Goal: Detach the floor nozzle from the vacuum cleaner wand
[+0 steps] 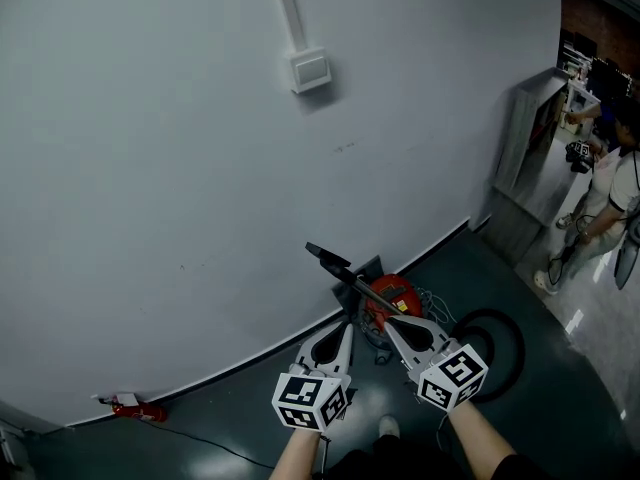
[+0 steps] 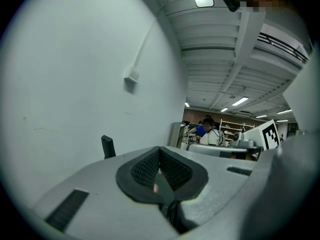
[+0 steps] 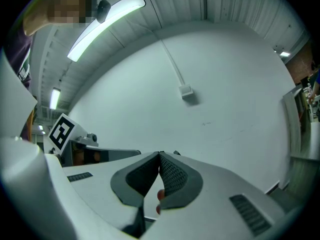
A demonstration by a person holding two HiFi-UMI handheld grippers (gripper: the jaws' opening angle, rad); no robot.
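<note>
Approach stage: left gripper (image 1: 348,328) and right gripper (image 1: 388,326), jaws closed and empty, near the vacuum cleaner (image 1: 392,294); next they must open.

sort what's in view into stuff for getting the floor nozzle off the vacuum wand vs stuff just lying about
For the job:
- red vacuum cleaner
- black wand sticking up from it (the nozzle itself can't be picked out)
- black hose
- left gripper and right gripper, jaws shut, empty

Just about:
- small red thing by the wall
- wall box
- grey cabinet
- person
</note>
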